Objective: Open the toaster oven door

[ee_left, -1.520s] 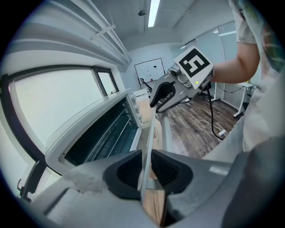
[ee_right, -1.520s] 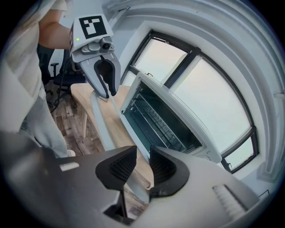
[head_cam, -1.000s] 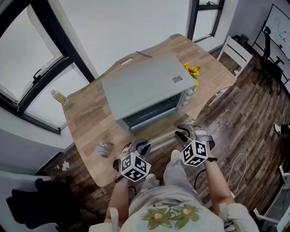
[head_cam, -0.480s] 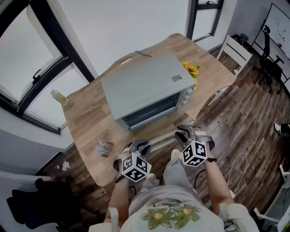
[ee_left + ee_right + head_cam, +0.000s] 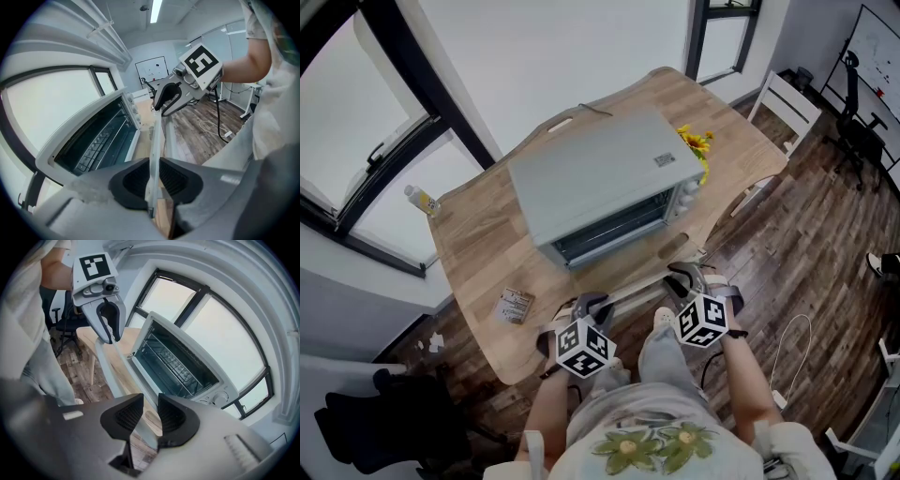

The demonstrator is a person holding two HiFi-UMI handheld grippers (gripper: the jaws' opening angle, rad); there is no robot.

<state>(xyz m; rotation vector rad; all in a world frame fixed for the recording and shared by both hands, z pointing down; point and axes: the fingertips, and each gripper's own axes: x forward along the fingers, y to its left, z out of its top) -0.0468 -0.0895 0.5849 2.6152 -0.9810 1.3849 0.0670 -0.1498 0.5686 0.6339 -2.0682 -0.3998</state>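
Note:
A grey toaster oven (image 5: pixel 600 173) stands on the wooden table (image 5: pixel 473 253) with its door swung down toward me. Its dark cavity with wire racks (image 5: pixel 93 136) (image 5: pixel 178 364) lies open. The door's pale front edge with its handle (image 5: pixel 630 295) runs between my two grippers. My left gripper (image 5: pixel 589 306) (image 5: pixel 153 180) is shut on that handle (image 5: pixel 154 150) at its left end, pads against both faces. At the right end my right gripper (image 5: pixel 680 279) (image 5: pixel 149 416) is shut on the same handle (image 5: pixel 110 366).
Yellow flowers (image 5: pixel 696 143) sit beside the oven's right side. A small packet (image 5: pixel 517 307) lies near the table's front left edge. A bottle (image 5: pixel 420 199) stands on the windowsill at left. A white chair (image 5: pixel 787 108) is beyond the table's right end.

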